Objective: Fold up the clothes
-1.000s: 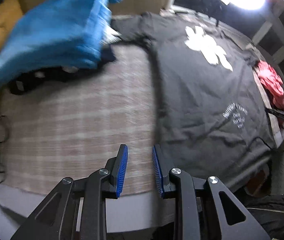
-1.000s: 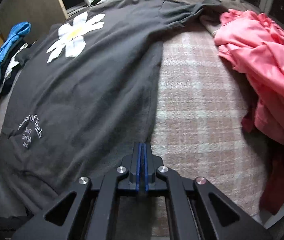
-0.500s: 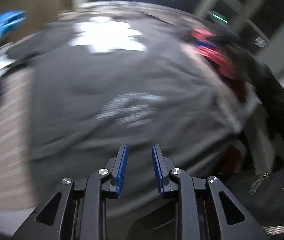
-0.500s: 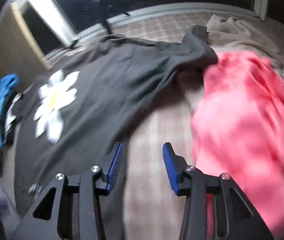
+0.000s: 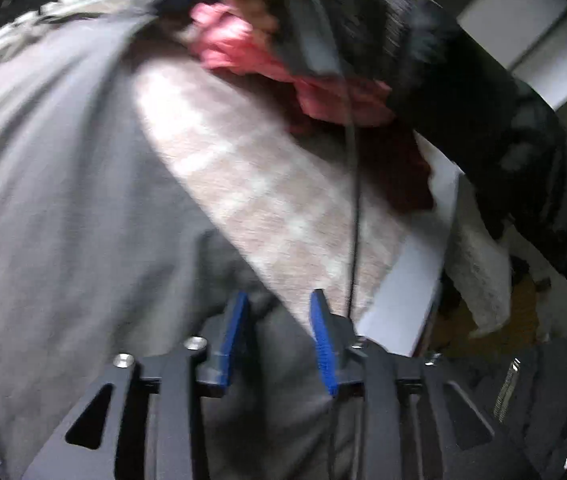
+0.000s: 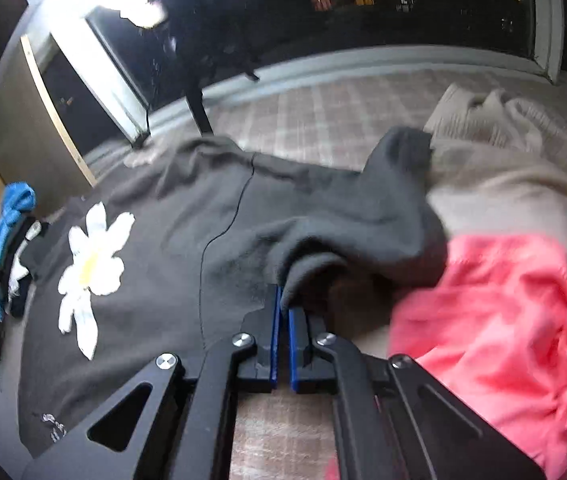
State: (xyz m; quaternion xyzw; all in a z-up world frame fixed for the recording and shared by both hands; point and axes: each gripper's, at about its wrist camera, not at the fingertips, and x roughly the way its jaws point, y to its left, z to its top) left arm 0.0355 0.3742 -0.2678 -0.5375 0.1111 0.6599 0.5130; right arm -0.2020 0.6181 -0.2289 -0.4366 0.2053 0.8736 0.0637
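here the right gripper (image 6: 283, 312) has its jaws pinched on a sleeve fold of the dark grey shirt (image 6: 187, 240) spread on the plaid bed (image 6: 323, 112), while the left gripper (image 5: 279, 320), jaws just widening and part open, straddles its hem untouched.

right gripper (image 6: 283, 312): jaws now clamped on dark T-shirt (image 6: 203, 220) sleeve fold | left gripper (image 5: 279, 320): swung over shirt's corner, jaws just widening, fabric between, ungripped
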